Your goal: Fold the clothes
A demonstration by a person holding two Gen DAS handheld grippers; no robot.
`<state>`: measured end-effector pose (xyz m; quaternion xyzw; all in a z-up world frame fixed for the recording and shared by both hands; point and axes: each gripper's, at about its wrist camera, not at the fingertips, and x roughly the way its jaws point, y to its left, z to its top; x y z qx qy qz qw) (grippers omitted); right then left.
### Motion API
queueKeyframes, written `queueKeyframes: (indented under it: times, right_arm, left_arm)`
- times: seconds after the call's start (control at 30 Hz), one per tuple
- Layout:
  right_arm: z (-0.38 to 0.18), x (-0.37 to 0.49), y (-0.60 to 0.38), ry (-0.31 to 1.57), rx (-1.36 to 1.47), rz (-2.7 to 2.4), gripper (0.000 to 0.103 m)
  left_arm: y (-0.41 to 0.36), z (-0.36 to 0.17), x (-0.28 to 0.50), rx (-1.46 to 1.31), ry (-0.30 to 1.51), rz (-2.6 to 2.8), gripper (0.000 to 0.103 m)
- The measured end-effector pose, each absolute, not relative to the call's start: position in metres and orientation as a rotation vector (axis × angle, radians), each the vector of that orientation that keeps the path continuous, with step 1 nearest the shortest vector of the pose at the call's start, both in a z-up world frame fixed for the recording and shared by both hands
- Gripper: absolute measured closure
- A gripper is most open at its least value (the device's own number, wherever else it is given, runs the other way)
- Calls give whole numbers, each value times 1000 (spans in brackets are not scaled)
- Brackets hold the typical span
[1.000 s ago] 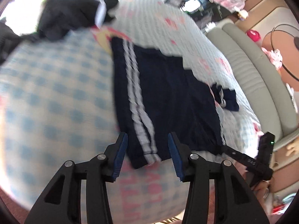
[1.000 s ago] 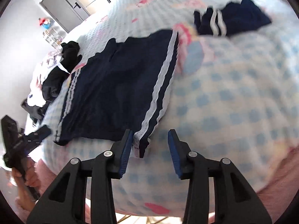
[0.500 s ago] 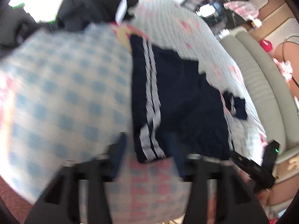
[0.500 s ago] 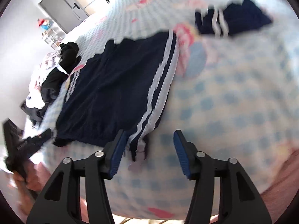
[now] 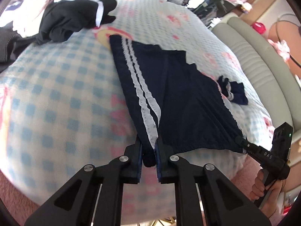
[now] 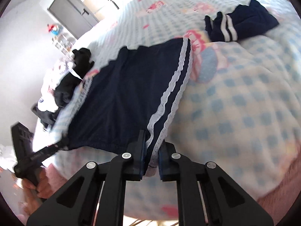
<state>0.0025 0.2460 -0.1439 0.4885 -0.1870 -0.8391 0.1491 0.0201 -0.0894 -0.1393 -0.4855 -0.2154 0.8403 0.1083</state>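
Shorts [image 5: 180, 101] lie flat, unfolded on the bed [image 5: 56, 94], both near corners freshly clamped by left gripper [image 5: 149, 156] and right gripper [image 6: 151, 158], jaws just closed; all folding remains.

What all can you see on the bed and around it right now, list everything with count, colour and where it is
Shorts: one, navy with white side stripes, spread on the bed, near corners lifted by both grippers.
Folded garment: one, navy with white stripes, beyond the shorts.
Clothes pile: one heap, black and white, at the bed's far side.
Blanket: one, blue-and-white check with pink prints, covering the bed.
Headboard: one, pale grey padded, along the bed's edge.
Cabinet: one, grey, against the far wall.
Left gripper: black, jaws just closed on one striped corner.
Right gripper: black, jaws just closed on the other striped corner.
Hands: two, gripping the handles.
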Motion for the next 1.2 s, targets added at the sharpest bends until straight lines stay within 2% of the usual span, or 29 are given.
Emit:
queueKeyframes:
  times: [0.17, 0.27, 0.37, 0.47, 0.53, 0.6, 0.83, 0.93, 1.07, 1.2]
  right_arm:
    - [-130, 39, 237, -467, 1401, -2438, 93]
    - [-149, 49, 235, -382, 1501, -2407, 88]
    - [-180, 39, 231, -446, 1599, -2292, 81]
    - [-189, 28, 215, -373, 1653, -2278, 80]
    - [-175, 31, 212, -322, 1607, -2311, 77]
    - [-162, 37, 216, -305, 1573, -2333, 66]
    - [-127, 33, 241, -261, 1466, -2495, 65]
    - [-115, 12, 229, -164, 1379, -2470, 64]
    - [-123, -16, 187, -41, 1360, -2354, 64]
    - [-140, -32, 175, -13, 1468, -2288, 64]
  left_arm:
    - [-84, -139, 59, -1454, -604, 2414, 91]
    - [-89, -158, 71, -1524, -563, 2406, 89]
    - [-89, -191, 64, -1672, -515, 2385, 86]
    - [-87, -188, 60, -1684, -484, 2370, 85]
    - [-89, -175, 64, -1643, -466, 2370, 73]
    - [-101, -163, 73, -1593, -486, 2391, 62]
    - [-141, -142, 56, -1413, -546, 2522, 64]
    - [-124, -144, 32, -1354, -479, 2562, 65]
    - [-91, -160, -9, -1430, -297, 2590, 66]
    - [-105, -161, -28, -1500, -331, 2616, 67]
